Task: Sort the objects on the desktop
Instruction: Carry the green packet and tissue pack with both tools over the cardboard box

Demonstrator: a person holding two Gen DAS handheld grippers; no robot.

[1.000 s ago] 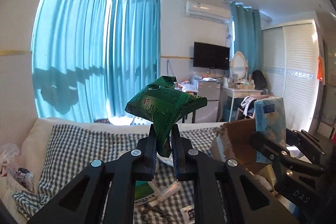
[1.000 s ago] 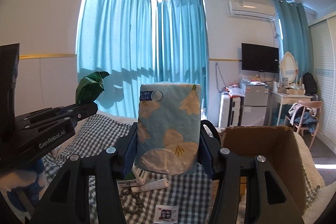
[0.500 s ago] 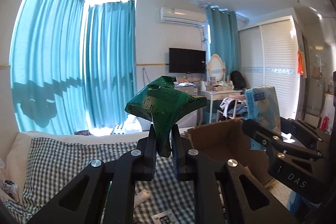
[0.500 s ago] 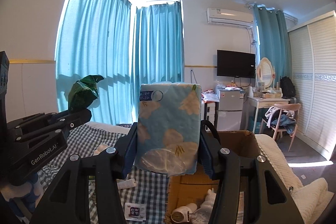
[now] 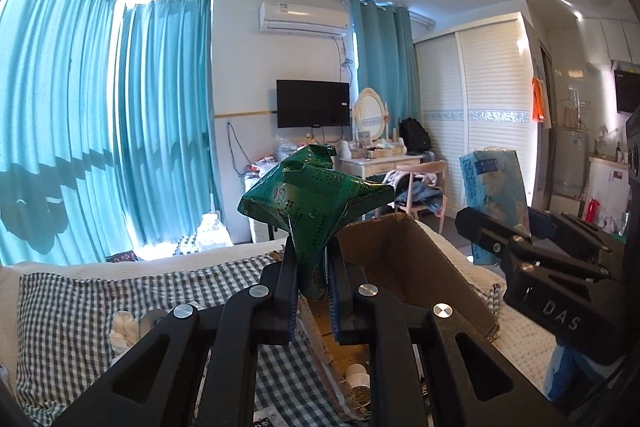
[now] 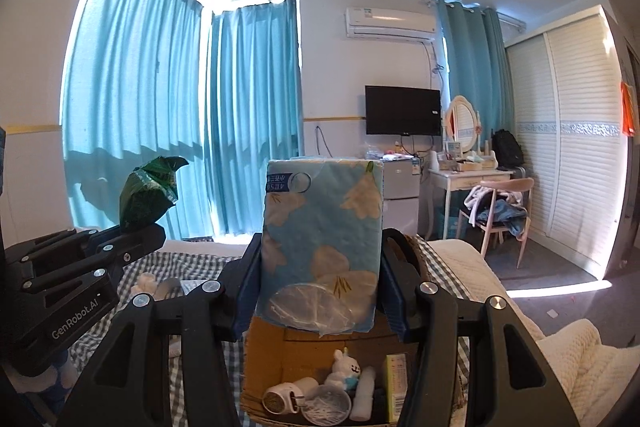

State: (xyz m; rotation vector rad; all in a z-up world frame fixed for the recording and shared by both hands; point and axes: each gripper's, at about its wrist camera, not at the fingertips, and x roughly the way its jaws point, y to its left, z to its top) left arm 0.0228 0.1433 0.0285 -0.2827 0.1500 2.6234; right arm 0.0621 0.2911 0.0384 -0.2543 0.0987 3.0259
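Left tongs (image 5: 312, 283) pinched green bag (image 5: 316, 199); right tongs (image 6: 320, 291) squeezed tissue pack (image 6: 320, 239). Thin pinch; bag could slip, miss box (image 5: 404, 255) at lower middle.

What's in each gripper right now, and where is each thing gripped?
The left gripper pinches the green packet by its lower end. The right gripper clamps the blue tissue pack across its lower side edges.

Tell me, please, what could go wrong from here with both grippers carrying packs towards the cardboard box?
The left gripper pinches only the bottom edge of the crumpled green packet, so it could slip out. The cardboard box already holds several small things, and the bulky blue tissue pack in the right gripper might land on them. The grippers are close together and could collide.
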